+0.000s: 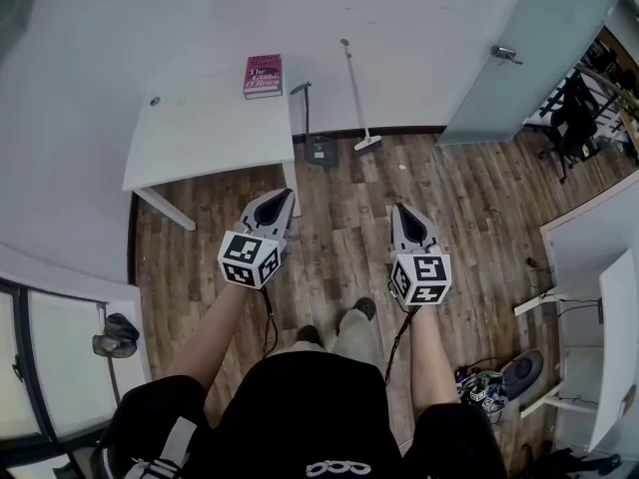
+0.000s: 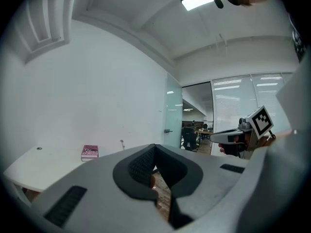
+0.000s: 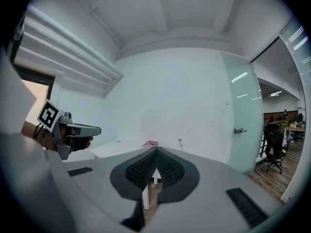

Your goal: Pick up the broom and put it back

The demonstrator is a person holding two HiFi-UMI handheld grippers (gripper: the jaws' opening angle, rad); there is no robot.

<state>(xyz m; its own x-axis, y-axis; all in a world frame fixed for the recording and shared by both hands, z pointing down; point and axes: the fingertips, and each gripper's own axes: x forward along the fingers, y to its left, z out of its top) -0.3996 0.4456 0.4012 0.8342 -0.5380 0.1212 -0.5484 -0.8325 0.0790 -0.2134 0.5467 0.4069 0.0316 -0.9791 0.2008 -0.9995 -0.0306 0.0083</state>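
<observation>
The broom (image 1: 354, 93) leans upright against the white wall, its head (image 1: 366, 144) on the wooden floor, far ahead of both grippers. A dustpan (image 1: 319, 149) on a long handle stands just left of it. My left gripper (image 1: 284, 201) is held over the floor near the table's corner, jaws together and empty. My right gripper (image 1: 398, 211) is level with it, to the right, also shut on nothing. In the left gripper view the jaw tips (image 2: 154, 146) meet; in the right gripper view the tips (image 3: 156, 150) meet too. The broom's handle top (image 3: 180, 141) shows small beyond them.
A white table (image 1: 190, 138) stands at the left against the wall, with a red book (image 1: 263, 75) at its back edge. A frosted glass door (image 1: 529, 48) is at the right. White desks (image 1: 599, 297) and cables line the right side.
</observation>
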